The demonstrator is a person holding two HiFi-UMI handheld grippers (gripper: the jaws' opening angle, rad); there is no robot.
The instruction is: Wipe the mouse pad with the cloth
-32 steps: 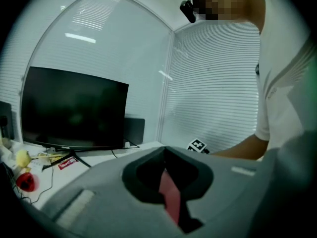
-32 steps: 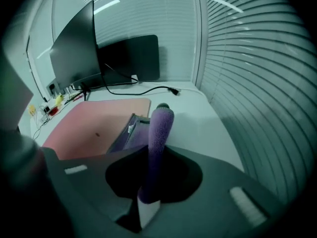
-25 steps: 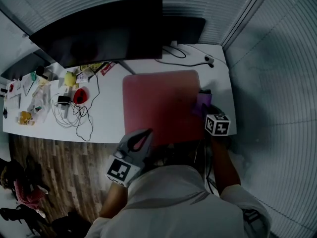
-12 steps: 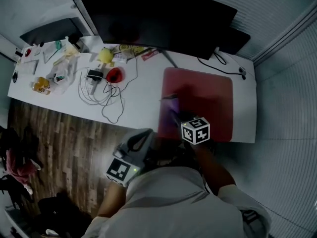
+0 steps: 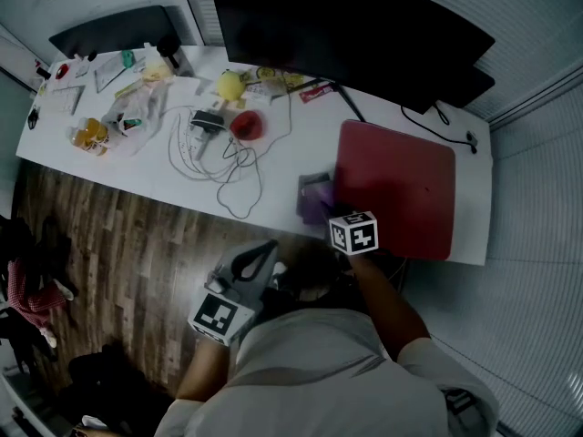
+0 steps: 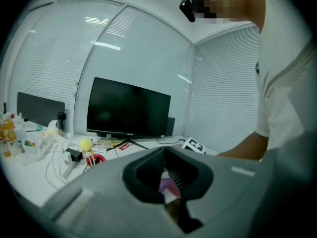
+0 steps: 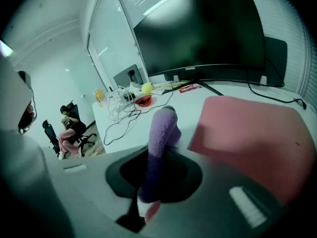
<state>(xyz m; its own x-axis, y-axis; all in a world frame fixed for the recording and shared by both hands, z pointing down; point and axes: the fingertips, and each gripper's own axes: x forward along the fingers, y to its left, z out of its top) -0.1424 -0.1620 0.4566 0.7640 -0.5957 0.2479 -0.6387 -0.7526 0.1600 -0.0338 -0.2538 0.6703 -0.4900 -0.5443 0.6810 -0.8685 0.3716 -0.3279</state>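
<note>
The red mouse pad [image 5: 401, 189] lies on the white desk [image 5: 273, 167] in front of the monitor; it also fills the right of the right gripper view [image 7: 252, 133]. My right gripper [image 5: 330, 215] is shut on the purple cloth [image 5: 314, 198], which rests on the desk just off the pad's left edge. In the right gripper view the cloth [image 7: 161, 138] stands up out of the jaws [image 7: 148, 192]. My left gripper [image 5: 253, 260] is held below the desk's near edge, over the floor, jaws together and holding nothing [image 6: 173, 182].
A black monitor [image 5: 355, 25] spans the desk's back. White cables [image 5: 228, 167], a red object [image 5: 246, 126], a yellow ball [image 5: 228, 85] and small clutter [image 5: 100, 126] sit left of the pad. Wooden floor [image 5: 109, 253] lies below. A seated person [image 7: 67, 128] is far left.
The right gripper dragged the cloth leftward across the pad, from its right edge to just past its left edge. The head view swung meanwhile. The left gripper stayed put.
</note>
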